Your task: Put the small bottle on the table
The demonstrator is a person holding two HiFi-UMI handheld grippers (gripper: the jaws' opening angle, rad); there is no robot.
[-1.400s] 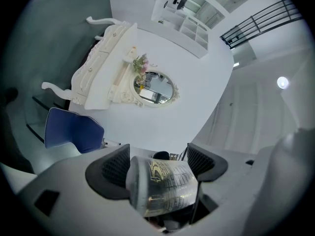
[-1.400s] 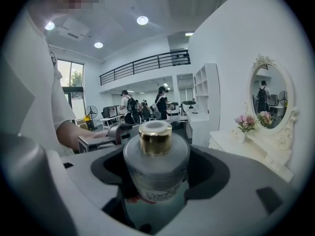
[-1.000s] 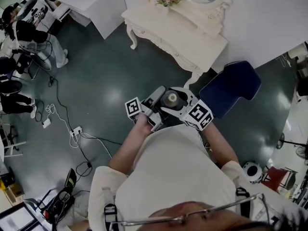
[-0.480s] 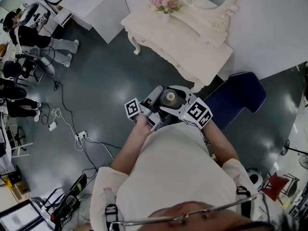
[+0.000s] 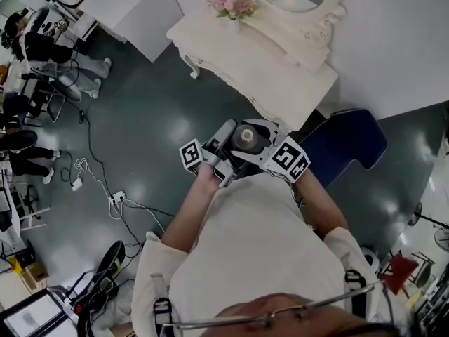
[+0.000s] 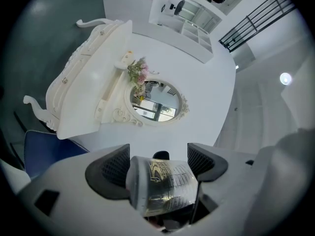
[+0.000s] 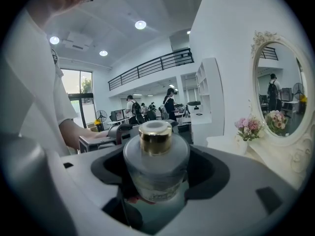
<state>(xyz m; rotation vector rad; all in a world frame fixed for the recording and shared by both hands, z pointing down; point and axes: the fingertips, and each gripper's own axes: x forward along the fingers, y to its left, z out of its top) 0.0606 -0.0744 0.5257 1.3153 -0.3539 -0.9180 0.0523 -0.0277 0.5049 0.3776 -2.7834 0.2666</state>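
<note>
Dark green floor [image 5: 140, 132] fills most of what I see from the head view, with people and cables far off at the left edge. Ahead stands a white counter [image 5: 280, 69] with curly legs, set against a white wall. At its back is a round mirror [image 6: 157, 100], and by the mirror is a little bunch of pink flowers [image 5: 231, 4]. A blue chair [image 5: 347, 142] stands just beside the counter's near end.

Both tools are close in front of the person's white shirt, and they meet at one spot. The left tool [image 6: 158, 154] is clenched on the small bottle [image 5: 248, 137], with its two dark pads pressing the bottle's sides. The right tool [image 7: 157, 163] has its jaws spread wide. The same bottle sits snug between them, so I think it is gripping too. The bottle is up in the air between the two tools. It is over the floor, not over the counter.

The bottle stands upright, with its gold cap [image 7: 156, 137] on top. That is good, because it can go down flat on its bottom. The counter lies ahead of the tools, past the bottle, near but not under it. Neither hand is nearer, since both hold the bottle. I think the next move has to carry it forward until bare counter top is under it, away from the flowers.
</note>
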